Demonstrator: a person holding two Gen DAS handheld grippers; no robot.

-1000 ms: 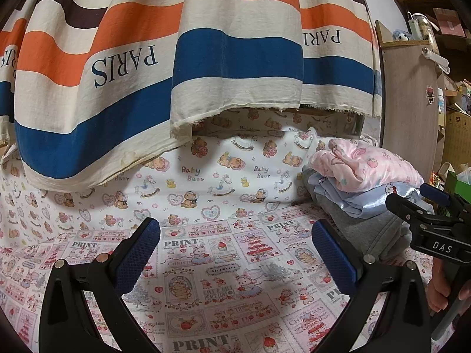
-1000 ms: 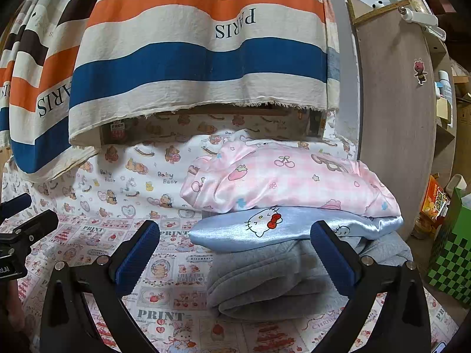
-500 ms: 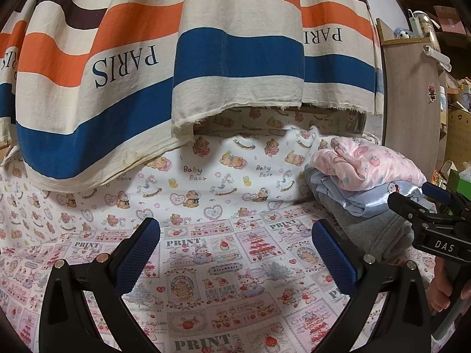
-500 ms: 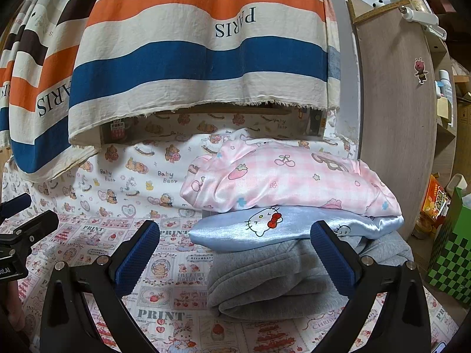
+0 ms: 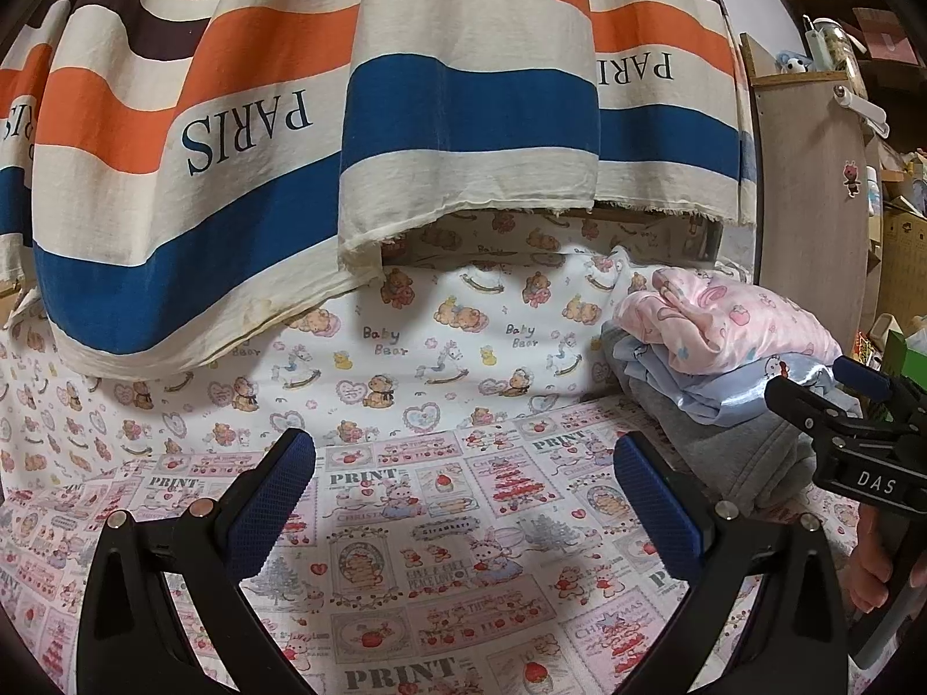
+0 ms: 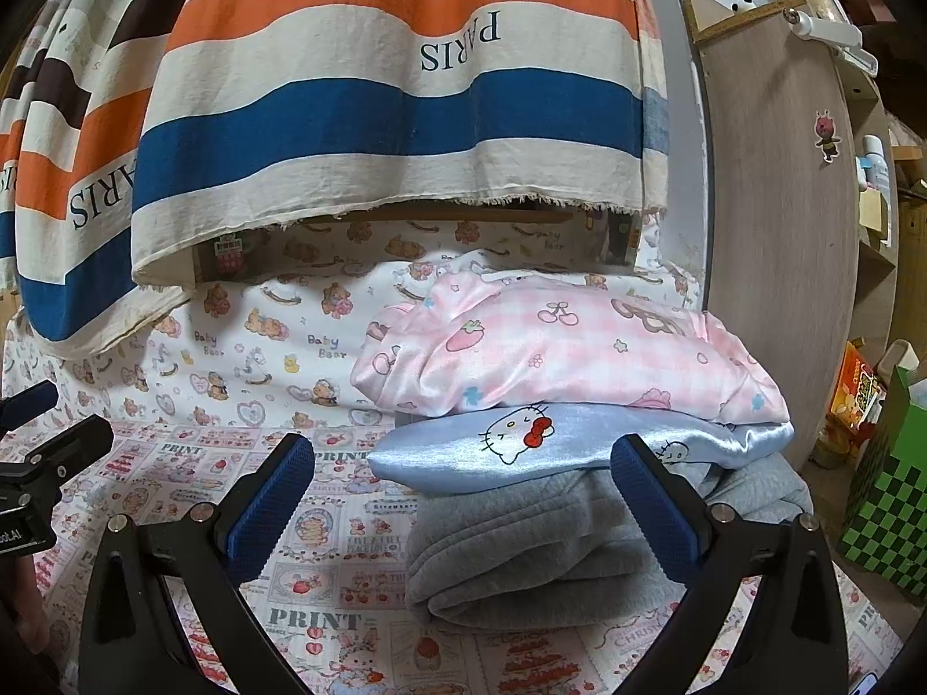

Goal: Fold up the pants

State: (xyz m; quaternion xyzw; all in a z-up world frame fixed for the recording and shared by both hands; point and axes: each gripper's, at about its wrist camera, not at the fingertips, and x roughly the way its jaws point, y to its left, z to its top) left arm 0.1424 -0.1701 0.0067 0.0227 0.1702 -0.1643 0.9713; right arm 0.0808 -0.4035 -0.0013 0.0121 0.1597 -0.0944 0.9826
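right wrist, satin pants [image 6: 521,440], grey fleece [image 6: 521,556]

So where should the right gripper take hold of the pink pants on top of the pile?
Probably the pink pants' left end, where the fabric bunches into a thick roll overhanging the blue garment. Come in level from the left front: the open right gripper is nearest that end, and the cabinet blocks the right.

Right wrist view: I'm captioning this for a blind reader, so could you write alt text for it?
A stack of three folded garments, pink printed pyjamas on a light blue satin piece on grey sweatpants, sits on a cartoon-print sheet. The right gripper faces it, jaws open and empty. A striped PARIS cloth hangs behind.
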